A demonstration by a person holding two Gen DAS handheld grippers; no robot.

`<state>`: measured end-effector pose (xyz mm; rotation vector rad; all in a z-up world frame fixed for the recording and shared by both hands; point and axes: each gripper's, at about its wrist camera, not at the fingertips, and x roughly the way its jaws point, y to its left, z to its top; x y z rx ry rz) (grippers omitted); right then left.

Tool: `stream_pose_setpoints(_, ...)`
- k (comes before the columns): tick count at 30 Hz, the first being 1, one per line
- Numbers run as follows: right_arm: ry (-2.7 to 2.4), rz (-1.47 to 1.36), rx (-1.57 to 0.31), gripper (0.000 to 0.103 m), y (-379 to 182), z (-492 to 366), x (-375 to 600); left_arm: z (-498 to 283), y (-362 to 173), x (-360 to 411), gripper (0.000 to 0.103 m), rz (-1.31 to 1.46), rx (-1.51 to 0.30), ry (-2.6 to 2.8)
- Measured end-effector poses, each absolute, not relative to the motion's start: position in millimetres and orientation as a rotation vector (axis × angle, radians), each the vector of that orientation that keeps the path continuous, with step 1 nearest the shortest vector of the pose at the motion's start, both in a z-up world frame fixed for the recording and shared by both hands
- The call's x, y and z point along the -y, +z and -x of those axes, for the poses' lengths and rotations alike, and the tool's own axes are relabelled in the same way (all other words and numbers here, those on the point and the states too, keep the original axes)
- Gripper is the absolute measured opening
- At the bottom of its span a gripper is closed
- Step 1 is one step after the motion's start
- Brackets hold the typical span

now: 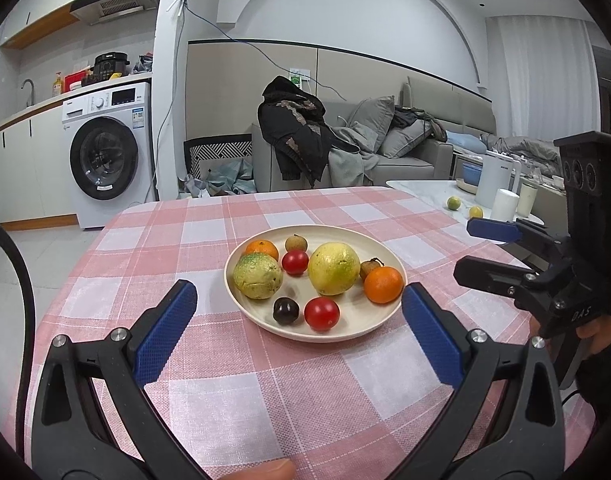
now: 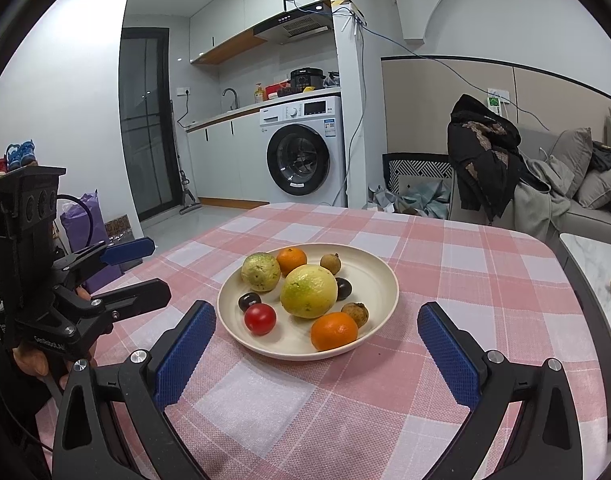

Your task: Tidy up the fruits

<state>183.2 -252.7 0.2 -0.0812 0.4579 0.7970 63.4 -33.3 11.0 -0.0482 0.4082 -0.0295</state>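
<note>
A cream plate (image 1: 357, 330) (image 2: 379, 276) sits mid-table on the pink checked cloth, holding several fruits: a large yellow-green citrus (image 1: 334, 268) (image 2: 308, 291), a smaller bumpy green-yellow one (image 1: 258, 275) (image 2: 260, 271), two oranges (image 1: 383, 285) (image 2: 333, 331), two red tomatoes (image 1: 321, 313) (image 2: 260, 319), dark plums (image 1: 285, 310) and small brown longans (image 1: 296, 243). My left gripper (image 1: 299, 300) is open and empty just before the plate. My right gripper (image 2: 316, 322) is open and empty, also before the plate. Each shows in the other's view, the right gripper at the right (image 1: 481, 252), the left gripper at the left (image 2: 145, 268).
A white side table (image 1: 425, 192) to the right carries two small green-yellow fruits (image 1: 453, 202), a kettle (image 1: 495, 178) and cups. A washing machine (image 2: 301, 150), kitchen counter and sofa with clothes (image 1: 301, 136) stand beyond the table's far edge.
</note>
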Motion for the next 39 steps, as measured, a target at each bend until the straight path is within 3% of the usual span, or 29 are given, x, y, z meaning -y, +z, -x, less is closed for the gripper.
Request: stream_pose_setpoints(39, 0.795, 0.101, -0.478, 0.103, -2.5, -183.1, 251.0, -84.2, -0.2, 27.7, 0.102, 0.062, -0.483, 0.011)
